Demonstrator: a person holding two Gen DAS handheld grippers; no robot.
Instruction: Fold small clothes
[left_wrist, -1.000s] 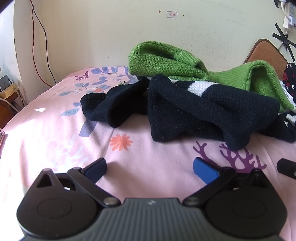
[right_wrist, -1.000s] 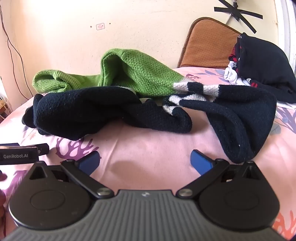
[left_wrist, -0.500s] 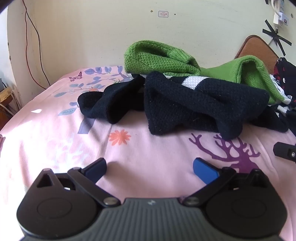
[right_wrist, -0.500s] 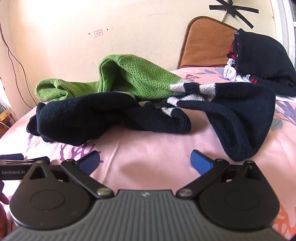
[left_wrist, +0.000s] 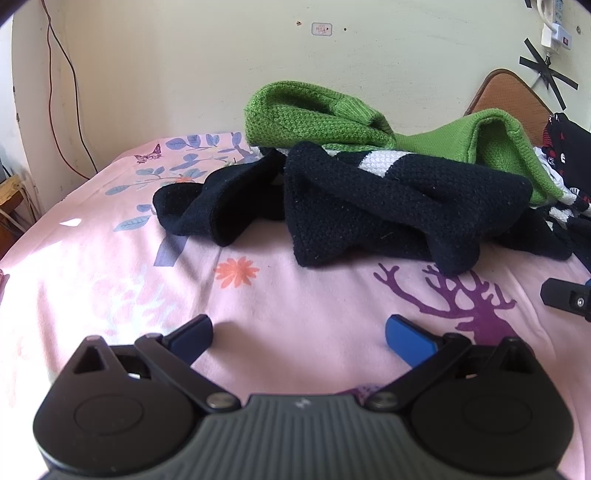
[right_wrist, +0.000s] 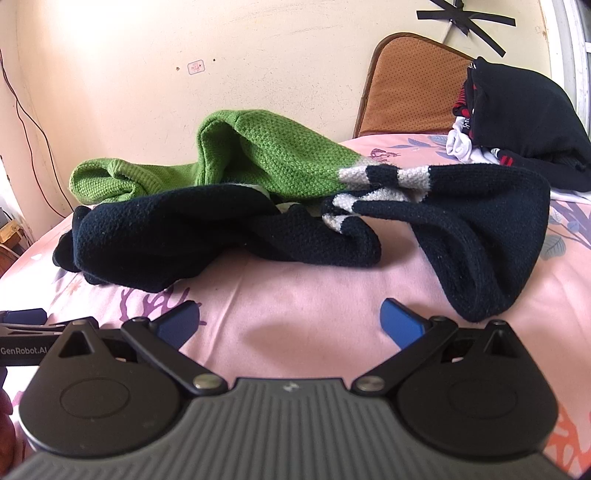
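Both tools are backing off slightly from a second ago; nothing is gripped, so folding has not begun. The left gripper (left_wrist: 298, 334) and right gripper (right_wrist: 290, 325) are hovering side by side over the pink sheet (left_wrist: 314, 295), jaws spread and empty. Beyond them the knit sweater (right_wrist: 229, 221), navy and green, is lying crumpled and twisted, needing flattening. Further right, a dark clothes pile (right_wrist: 517, 122) is crowding the spreading space.
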